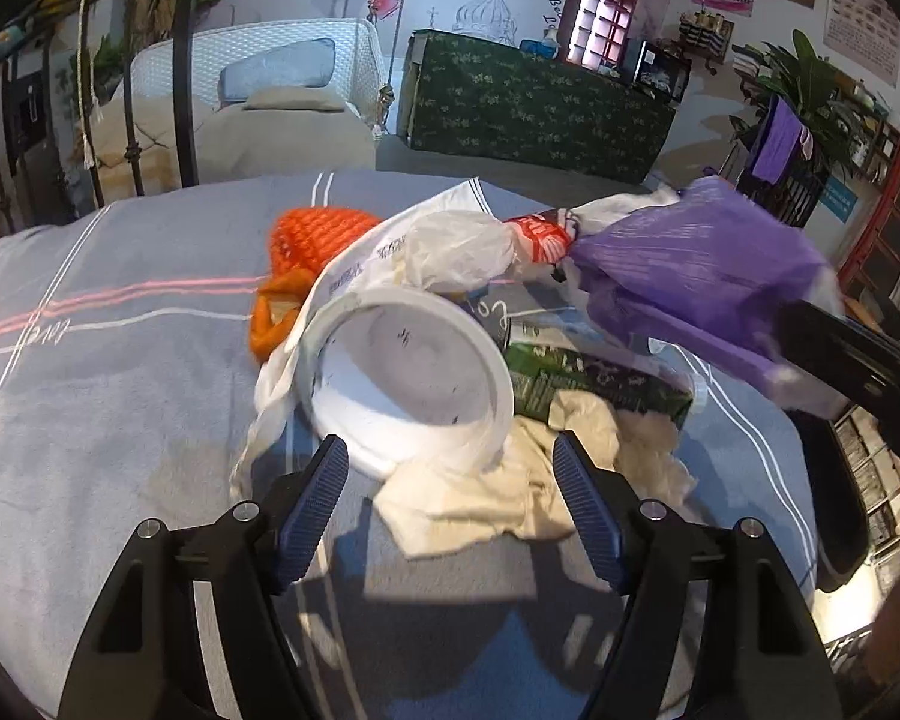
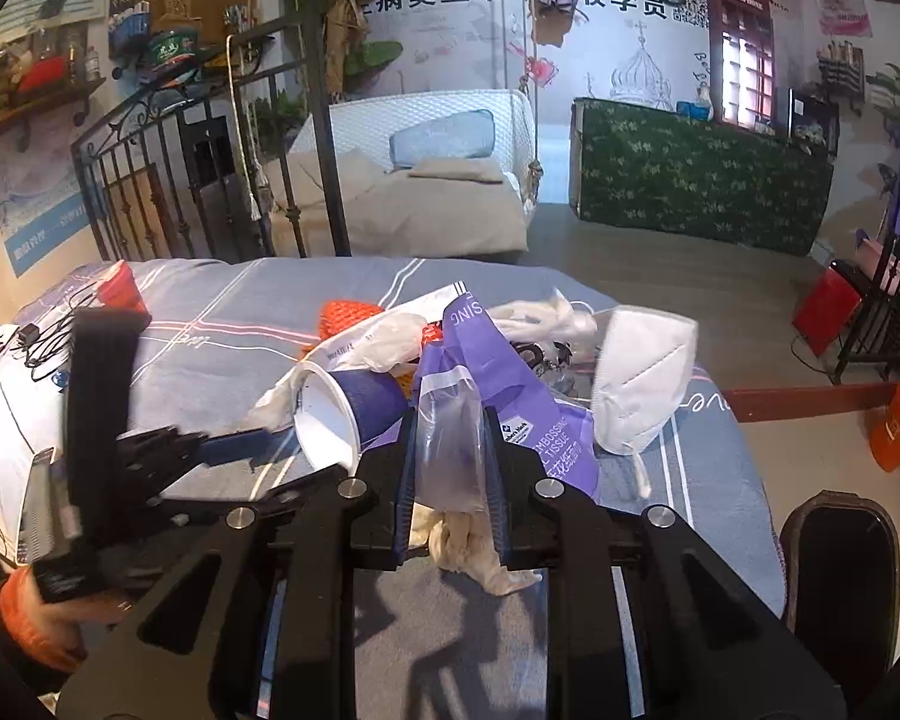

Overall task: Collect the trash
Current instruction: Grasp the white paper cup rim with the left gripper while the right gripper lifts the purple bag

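A heap of trash lies on the grey striped bed (image 1: 120,360). My left gripper (image 1: 450,450) is open, its tips just short of a tipped paper cup (image 1: 414,378) lying with its white mouth toward me. Crumpled tissue (image 1: 510,498) lies between the fingers. My right gripper (image 2: 450,456) is shut on a purple tissue wrapper (image 2: 534,438) and holds it lifted over the heap; the wrapper also shows in the left wrist view (image 1: 690,276). A white face mask (image 2: 642,378), a white plastic bag (image 1: 450,246), a green carton (image 1: 594,384) and orange netting (image 1: 312,234) lie around.
A black trash bin (image 2: 840,564) stands on the floor at the bed's right side. Cables and a red object (image 2: 120,288) lie at the bed's far left. An iron railing (image 2: 168,180) and a white swing seat (image 2: 438,168) stand beyond.
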